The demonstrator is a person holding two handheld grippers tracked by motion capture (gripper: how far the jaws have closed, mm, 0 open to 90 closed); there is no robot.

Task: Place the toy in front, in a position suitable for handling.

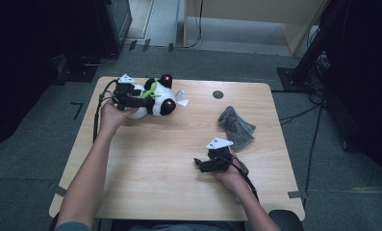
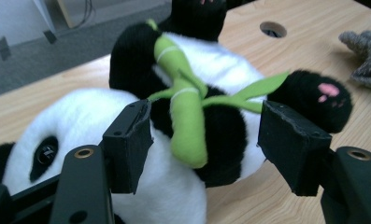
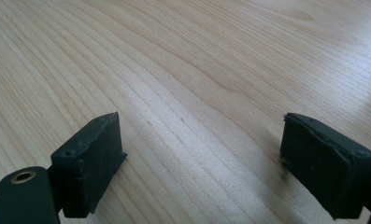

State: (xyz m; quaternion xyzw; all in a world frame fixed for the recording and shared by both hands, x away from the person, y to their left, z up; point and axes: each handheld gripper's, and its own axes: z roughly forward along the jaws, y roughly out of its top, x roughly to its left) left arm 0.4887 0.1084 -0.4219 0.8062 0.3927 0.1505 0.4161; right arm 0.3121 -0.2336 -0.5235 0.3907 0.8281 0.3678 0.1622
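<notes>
Plush panda (image 2: 192, 154): soft, light, squashy; grab mid-body by bamboo; left gripper (image 2: 204, 140) jaws apart astride it, right gripper (image 3: 202, 163) open.

The plush panda (image 2: 127, 126) is showing black and white fur, pink paw pads and a lime-green bamboo stalk (image 2: 185, 116). At four o'clock from it, a grey knitted cloth (image 1: 236, 126) is lying on the pale wood-grain worktop (image 1: 155, 163). Both grippers' pads are showing black.

Grey cloth (image 1: 236, 126) crumpled on wooden table (image 1: 155, 163), round hole (image 1: 218, 95) nearby
</notes>
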